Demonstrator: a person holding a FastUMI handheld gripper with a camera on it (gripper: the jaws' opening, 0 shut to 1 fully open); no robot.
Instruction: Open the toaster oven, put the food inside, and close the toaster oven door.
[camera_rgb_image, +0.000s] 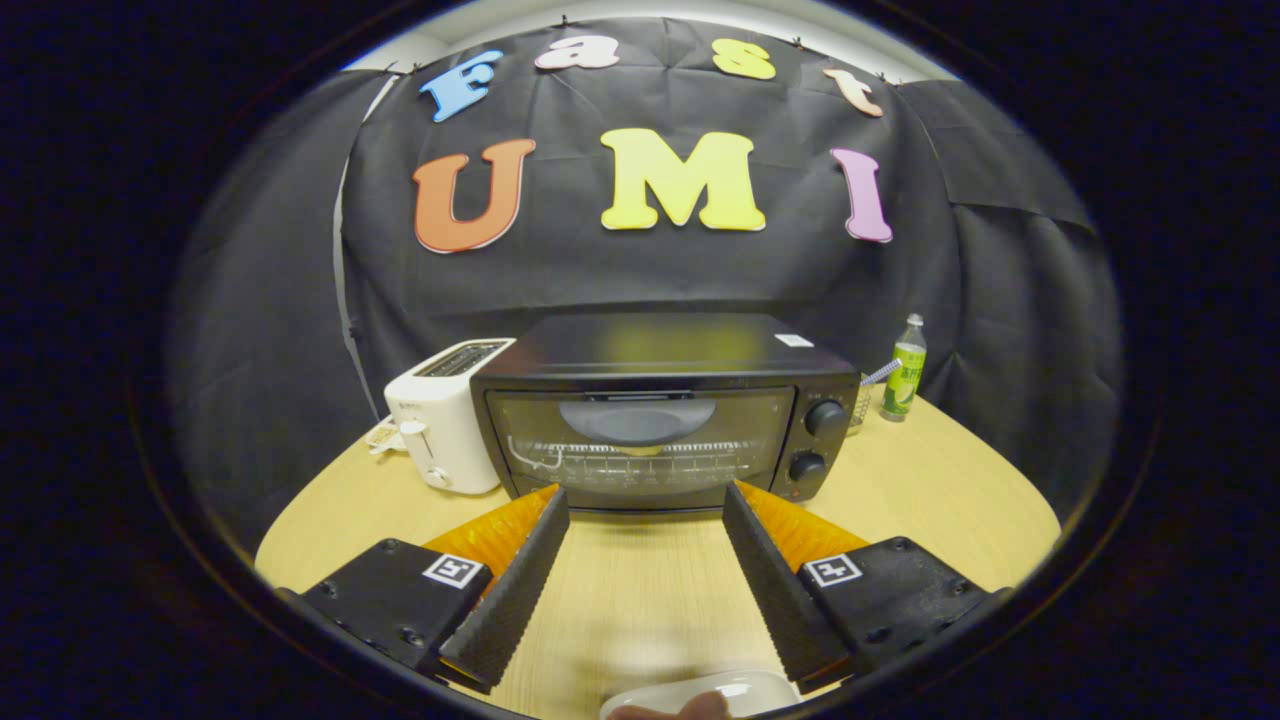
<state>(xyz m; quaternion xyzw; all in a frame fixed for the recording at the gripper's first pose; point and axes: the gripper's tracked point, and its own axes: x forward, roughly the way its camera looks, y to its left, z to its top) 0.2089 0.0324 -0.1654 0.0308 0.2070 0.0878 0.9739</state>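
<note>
Nearest the lens, a white dish (700, 692) lies on the table between the roots of the fingers. A brownish shape sits at its near rim, too blurred to say whether it is food or a fingertip.

Wooden table (930, 490): round and pale, it carries everything in the scene.

Toaster oven (665, 410): it stands dead ahead, just beyond the fingertips, and its long axis runs left to right across the line of the fingers. The glass door (640, 445) is shut. The handle (638, 397) lies along the door's top edge, above the level of the tips. A pale patch shows on the rack behind the glass, and whether it is food cannot be told. A shut door fits either an oven awaiting its load or one already loaded and closed.

Gripper (645, 500): its 2 fingers are spread wide with nothing between them, and the tips frame the door's lower edge.

White toaster (445, 420): just left of the oven.

Green bottle (906, 368): far right, well apart from the oven.

2 knobs (826, 418): stacked on the oven's right panel.
</note>
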